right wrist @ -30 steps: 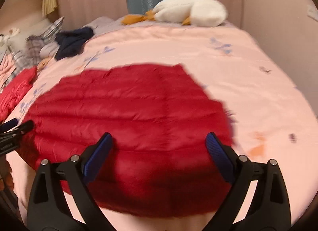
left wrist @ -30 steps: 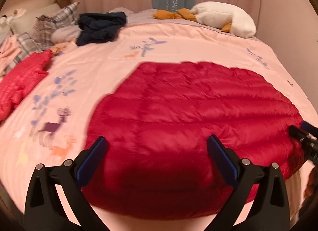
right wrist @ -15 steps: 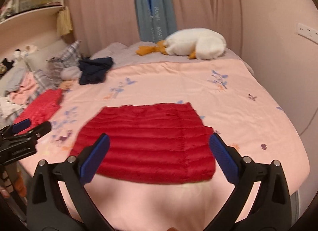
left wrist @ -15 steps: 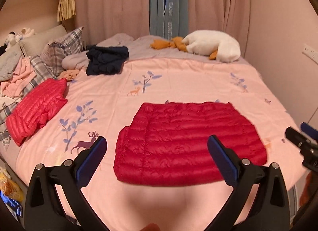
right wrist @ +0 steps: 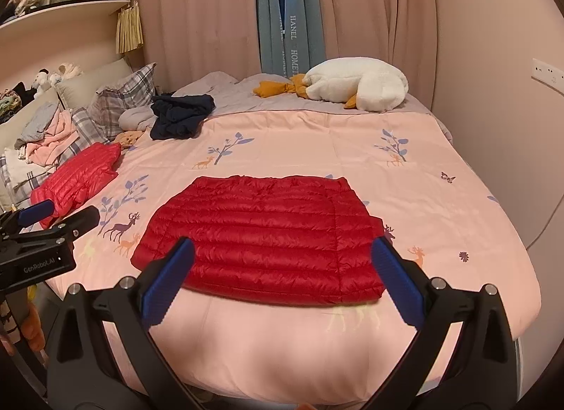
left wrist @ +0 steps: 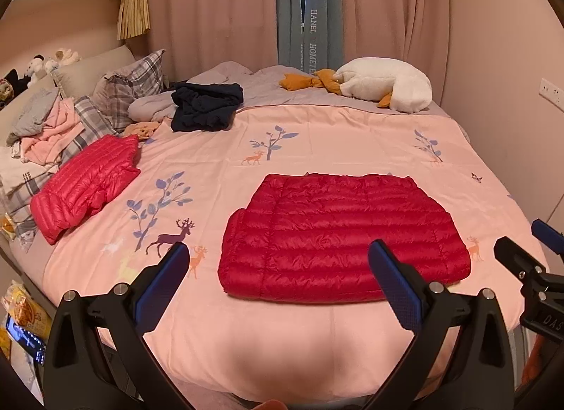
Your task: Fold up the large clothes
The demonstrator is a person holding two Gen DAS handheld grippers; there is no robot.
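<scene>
1. Blue-grey curtain strip, between the pink curtains behind the bed: white vertical lettering reads "HANEL" and "HOMETEILE" in the left wrist view.
2. The same curtain strip in the right wrist view: "HANEL" and "HOMETEILE" again, partly cut off at the top.
3. Left tongs, black body seen in the right wrist view: "GenRobot.AI".
4. Right tongs, black body at the frame edge: the letters "DAS", the rest cut off.
</scene>
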